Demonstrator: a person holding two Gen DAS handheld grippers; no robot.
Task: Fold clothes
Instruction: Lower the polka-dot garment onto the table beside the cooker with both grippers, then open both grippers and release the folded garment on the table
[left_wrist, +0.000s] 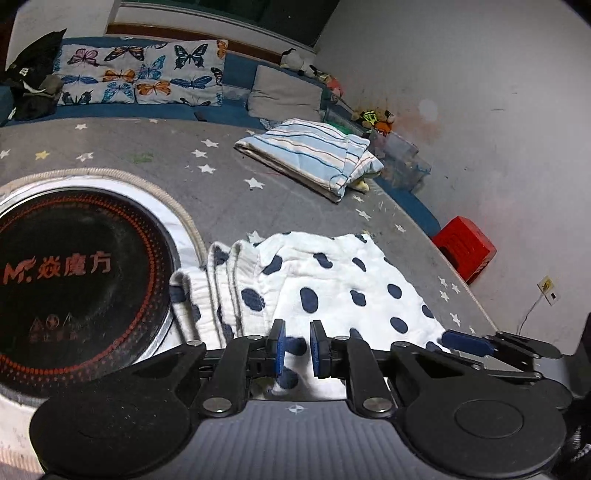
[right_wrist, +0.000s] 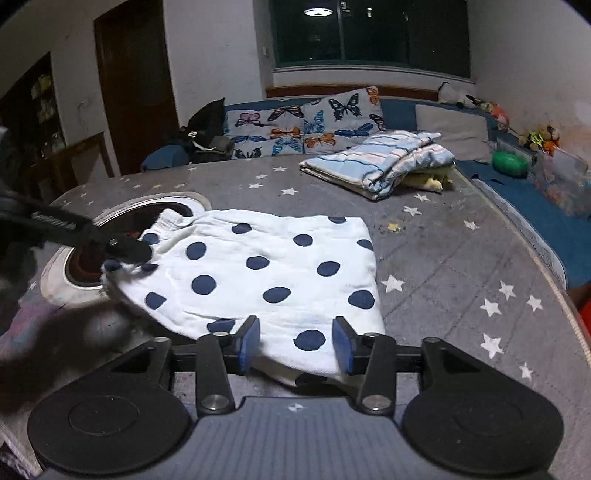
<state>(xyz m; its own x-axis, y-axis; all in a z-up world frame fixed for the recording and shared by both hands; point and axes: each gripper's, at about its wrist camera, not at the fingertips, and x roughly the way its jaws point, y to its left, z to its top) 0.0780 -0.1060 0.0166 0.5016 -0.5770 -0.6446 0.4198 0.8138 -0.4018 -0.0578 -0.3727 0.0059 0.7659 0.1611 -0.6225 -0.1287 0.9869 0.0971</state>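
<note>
White garment with navy dots (right_wrist: 280, 273) lies flat on the star-patterned counter (right_wrist: 443, 266). Right gripper (right_wrist: 295, 345), level, fingers apart astride its near edge. Left gripper (left_wrist: 295, 349), low, fingers narrowly parted; grip apparently unclamped.

The round black cooktop (left_wrist: 74, 273) bears red lettering: "Mr." and "焱魔方"; smaller text beneath is unreadable.

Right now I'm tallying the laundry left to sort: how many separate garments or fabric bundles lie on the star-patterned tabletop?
2. The white polka-dot garment lies near the grippers, partly over the round burner. The folded striped bundle lies at the far side, with something yellow tucked beneath it, possibly another piece.
</note>
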